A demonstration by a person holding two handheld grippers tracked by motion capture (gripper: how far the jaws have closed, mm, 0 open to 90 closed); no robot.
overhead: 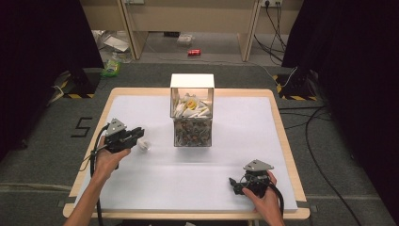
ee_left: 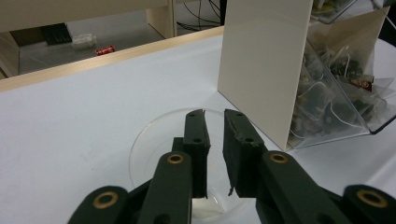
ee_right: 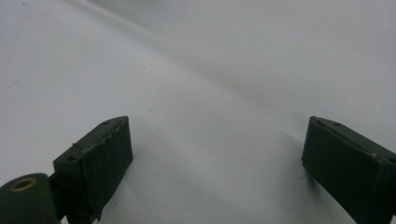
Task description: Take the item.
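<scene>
Clear plastic cup (ee_left: 154, 149) lay on the white table cover (overhead: 155, 188), left of the transparent dispenser box (overhead: 192, 113) and a little nearer the person. Left gripper (overhead: 133, 137) had its jaws nearly closed on the cup's rim, one jaw inside and one outside; grip looked made, lift and carry judged not yet done. Right gripper (overhead: 234, 184) rested on the cover, right of the box and well nearer the person, jaws spread wide, empty. Count: one cup, one box, two grippers. Tea bags (ee_left: 336, 79) in the box too many and too tangled to count.
</scene>
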